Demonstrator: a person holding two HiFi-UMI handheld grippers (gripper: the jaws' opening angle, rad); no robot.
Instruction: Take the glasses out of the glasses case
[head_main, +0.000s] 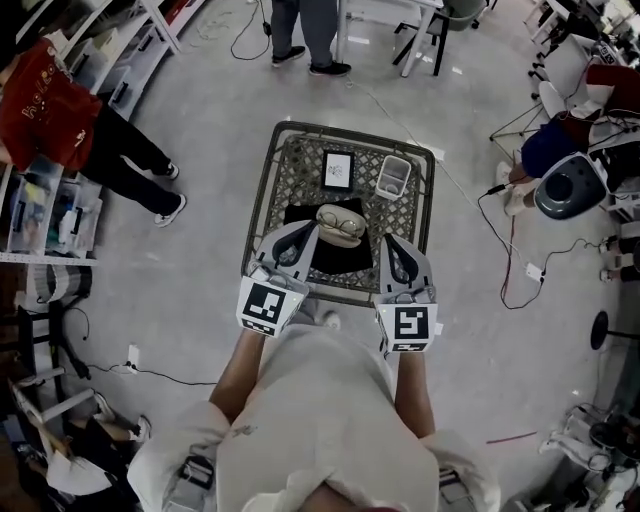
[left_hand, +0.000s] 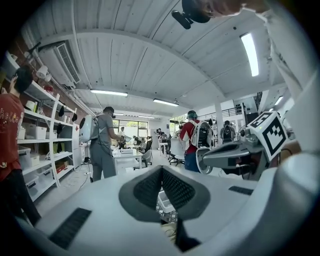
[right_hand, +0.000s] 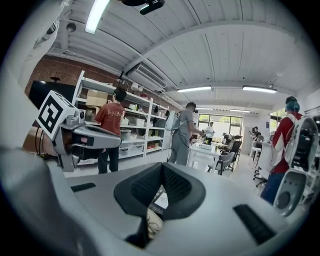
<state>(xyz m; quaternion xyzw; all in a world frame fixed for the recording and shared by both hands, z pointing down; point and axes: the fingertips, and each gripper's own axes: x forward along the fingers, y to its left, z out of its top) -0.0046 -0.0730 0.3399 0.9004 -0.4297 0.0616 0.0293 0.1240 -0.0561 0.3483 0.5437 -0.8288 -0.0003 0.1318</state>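
On a black cloth on the small wire table lies an open beige glasses case, with the glasses inside it. My left gripper hangs just left of the case and my right gripper just right of it, both nearer to me and above the table. Each has its jaws shut with nothing between them. In the left gripper view the jaw tips of the left gripper meet; the case peeks below the right gripper.
Behind the case stand a dark framed tablet and a clear plastic box. Cables trail on the grey floor at right. A person in red stands by shelves at left, another beyond the table.
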